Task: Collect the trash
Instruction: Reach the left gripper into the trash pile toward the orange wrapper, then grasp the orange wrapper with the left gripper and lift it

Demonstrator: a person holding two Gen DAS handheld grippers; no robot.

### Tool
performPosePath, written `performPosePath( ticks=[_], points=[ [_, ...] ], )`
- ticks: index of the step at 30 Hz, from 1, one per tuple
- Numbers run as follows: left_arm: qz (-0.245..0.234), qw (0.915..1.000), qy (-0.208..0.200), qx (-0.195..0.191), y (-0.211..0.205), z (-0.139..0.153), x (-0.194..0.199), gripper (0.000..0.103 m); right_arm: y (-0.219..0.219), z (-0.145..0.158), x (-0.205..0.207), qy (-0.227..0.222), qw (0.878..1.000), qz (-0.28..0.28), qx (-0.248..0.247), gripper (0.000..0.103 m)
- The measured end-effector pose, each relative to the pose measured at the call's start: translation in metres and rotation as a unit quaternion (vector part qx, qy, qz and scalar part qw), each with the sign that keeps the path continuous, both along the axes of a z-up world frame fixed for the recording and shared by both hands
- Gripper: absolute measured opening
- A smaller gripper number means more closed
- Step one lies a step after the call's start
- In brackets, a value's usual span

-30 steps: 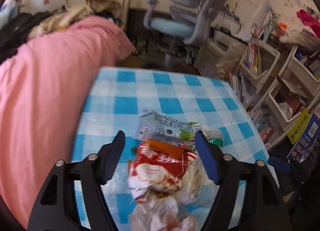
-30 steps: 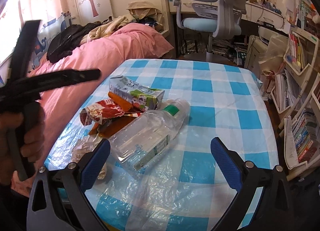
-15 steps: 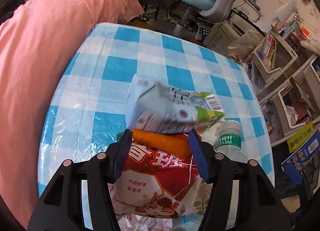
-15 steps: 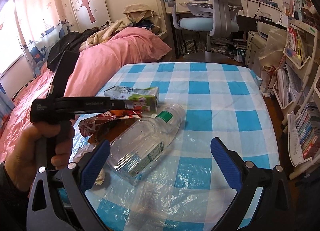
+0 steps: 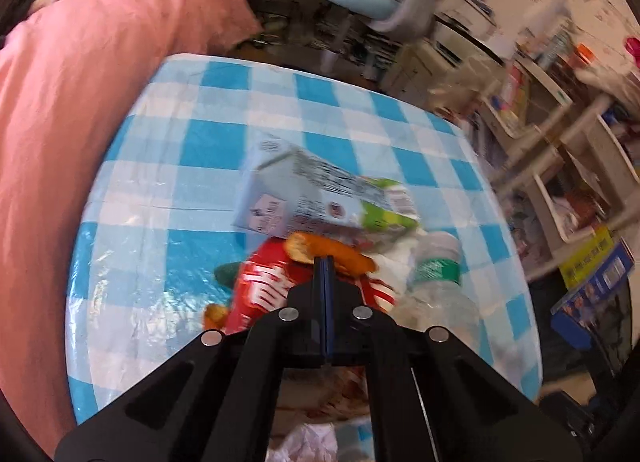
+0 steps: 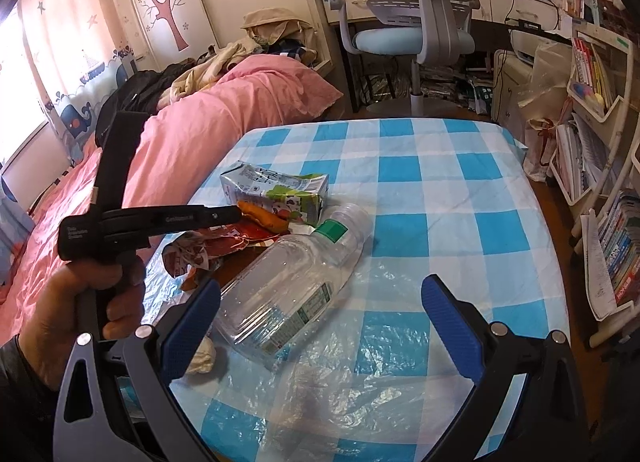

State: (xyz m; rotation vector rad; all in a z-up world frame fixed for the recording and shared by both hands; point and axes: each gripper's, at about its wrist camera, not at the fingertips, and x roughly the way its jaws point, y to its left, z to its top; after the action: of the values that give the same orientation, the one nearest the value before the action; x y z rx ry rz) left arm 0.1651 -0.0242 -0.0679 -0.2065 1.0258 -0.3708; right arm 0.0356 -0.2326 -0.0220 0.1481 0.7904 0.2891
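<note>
My left tool (image 5: 323,262), jaws clenched flat together at lower centre, sits over the red snack wrapper (image 5: 264,286) and orange peel (image 5: 340,256); whether either is pinched I cannot tell. My right tool (image 6: 320,302) stands released over the clear bottle (image 6: 288,286) at centre. Risk: lifting with nothing caught, or dragging the carton (image 6: 280,187) across the checked tabletop (image 6: 460,189).
</note>
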Motion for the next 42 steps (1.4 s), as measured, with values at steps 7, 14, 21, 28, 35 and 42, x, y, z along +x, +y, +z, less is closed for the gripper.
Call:
performPosePath(
  ticks=[7,14,21,28,35,42],
  points=[
    [0.0,0.9985,-0.026,0.048,0.018,0.027,-0.005,0.007,0.0,-0.001,0.0,0.003,1.0,0.003,0.001,0.097],
    [0.088,0.9938,-0.002,0.068,0.08,0.026,-0.026,0.031,0.003,-0.003,0.003,0.014,1.0,0.004,0.017,0.097],
    [0.069,0.9943,0.037,0.072,0.072,-0.011,-0.027,0.031,0.015,-0.002,-0.002,0.016,1.0,0.011,0.015,0.097],
    [0.015,0.9945,0.042,0.095,0.037,-0.026,-0.03,0.032,0.013,-0.009,0.002,0.034,0.999,-0.004,0.018,0.097],
    [0.0,0.9929,0.037,0.113,0.032,-0.024,-0.035,0.032,0.026,-0.012,0.006,0.032,0.999,0.007,0.016,0.097],
    [0.06,0.9915,-0.003,0.115,0.059,0.006,-0.047,0.015,0.031,-0.018,0.016,0.047,0.998,-0.003,0.029,0.097]
  ],
)
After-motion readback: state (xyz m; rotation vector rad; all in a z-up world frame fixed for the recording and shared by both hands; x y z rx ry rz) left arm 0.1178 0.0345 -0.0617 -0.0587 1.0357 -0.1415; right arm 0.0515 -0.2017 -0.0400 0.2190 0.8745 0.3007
